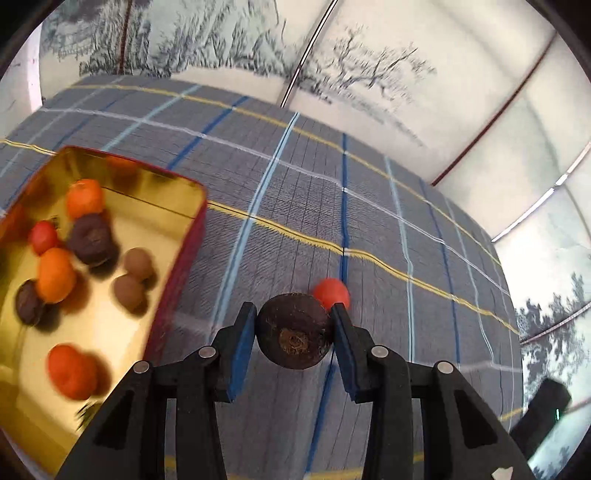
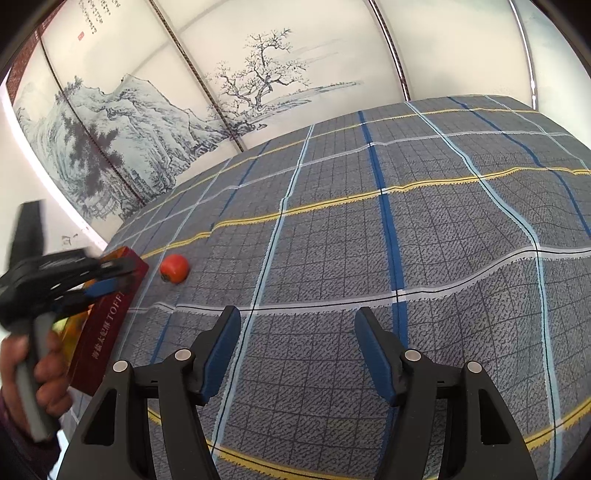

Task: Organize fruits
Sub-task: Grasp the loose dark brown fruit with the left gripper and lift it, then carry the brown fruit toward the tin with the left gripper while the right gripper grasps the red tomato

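Your surface is covered by a grey plaid cloth [image 2: 332,258], crossed by dark blue, pale blue, white and yellow stripes; it lies slightly rumpled, so the stripes wave across it; behind the cloth's far edge you have a row of pale wall panels [image 2: 258,55] painted in ink; the panel nearest the cloth's far left corner shows a mountain [image 2: 110,118]; the next shows a bare tree [image 2: 264,79]; dark strips divide the panels; above the mountain, you see vertical calligraphy [image 2: 92,16].

Left tool [image 1: 294,325]: tilted downward, blue pads clamped on a dark brown round fruit [image 1: 293,334].
Right tool [image 2: 295,345]: tilted downward, jaws apart, nothing between them.
Left hand [image 2: 35,376]: wrapped around its tool's grey handle.
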A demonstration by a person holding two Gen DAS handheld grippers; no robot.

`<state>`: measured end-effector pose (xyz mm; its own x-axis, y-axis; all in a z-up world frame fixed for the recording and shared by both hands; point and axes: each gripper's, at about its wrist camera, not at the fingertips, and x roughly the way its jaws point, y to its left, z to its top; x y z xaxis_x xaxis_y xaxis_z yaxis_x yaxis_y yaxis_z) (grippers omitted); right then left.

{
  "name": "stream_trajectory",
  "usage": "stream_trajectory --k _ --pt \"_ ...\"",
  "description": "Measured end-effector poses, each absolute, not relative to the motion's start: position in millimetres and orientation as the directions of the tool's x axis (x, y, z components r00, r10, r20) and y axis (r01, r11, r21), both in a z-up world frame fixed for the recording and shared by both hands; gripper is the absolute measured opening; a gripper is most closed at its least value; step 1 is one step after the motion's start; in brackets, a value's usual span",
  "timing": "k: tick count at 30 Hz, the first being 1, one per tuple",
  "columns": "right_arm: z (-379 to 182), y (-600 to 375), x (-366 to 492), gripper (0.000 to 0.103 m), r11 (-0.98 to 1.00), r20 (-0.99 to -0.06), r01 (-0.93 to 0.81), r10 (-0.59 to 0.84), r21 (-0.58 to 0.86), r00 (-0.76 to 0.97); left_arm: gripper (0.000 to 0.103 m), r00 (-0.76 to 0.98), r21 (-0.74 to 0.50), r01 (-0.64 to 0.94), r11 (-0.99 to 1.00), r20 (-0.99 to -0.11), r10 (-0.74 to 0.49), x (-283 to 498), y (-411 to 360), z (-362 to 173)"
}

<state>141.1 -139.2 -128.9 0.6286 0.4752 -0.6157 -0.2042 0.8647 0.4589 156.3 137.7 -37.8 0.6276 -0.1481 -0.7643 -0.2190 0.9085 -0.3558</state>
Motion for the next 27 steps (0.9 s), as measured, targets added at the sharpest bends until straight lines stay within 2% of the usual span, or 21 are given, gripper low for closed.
stream_trajectory --k 5,7,12,15,19,22,25,27 --pt "-123.6 -124.8 146.9 0.065 0.890 -0.657 -0.213 0.444 0.404 0.610 0.037 0.670 -0.346 -0.152 0.926 -0.725 -0.161 119.5 142.9 -22.3" --pt "-107.7 -109.2 147.3 0.064 0.867 -0.644 -0.277 0.494 0.414 0.584 0.037 0.686 -0.349 -0.130 0.928 -0.707 -0.170 106.8 145.5 -17.3" --pt "-59.9 -32.5 148.7 0.064 0.821 -0.603 -0.488 0.557 0.296 0.572 0.037 0.719 -0.384 -0.118 0.916 -0.669 -0.188 88.9 162.2 -9.8" --pt "-61.8 12.7 167.3 0.064 0.813 -0.628 -0.529 0.548 0.244 0.553 0.037 0.740 -0.377 -0.125 0.918 -0.652 -0.167 77.5 173.9 -4.2" --pt "-77.2 49.2 190.6 0.060 0.834 -0.664 -0.502 0.511 0.229 0.546 0.037 0.758 -0.367 -0.137 0.920 -0.637 -0.142 65.8 195.6 0.9" --pt "-87.4 60.3 195.3 0.054 0.844 -0.679 -0.489 0.492 0.220 0.545 0.037 0.765 -0.363 -0.144 0.921 -0.631 -0.128 62.0 207.0 1.6" --pt "-100.9 67.0 201.8 0.036 0.855 -0.710 -0.474 0.466 0.208 0.529 0.037 0.772 -0.366 -0.156 0.917 -0.625 -0.119 59.6 218.8 0.6" --pt "-105.9 71.8 205.6 0.034 0.860 -0.715 -0.469 0.456 0.201 0.530 0.037 0.775 -0.362 -0.163 0.918 -0.623 -0.108 57.1 225.9 -0.2"
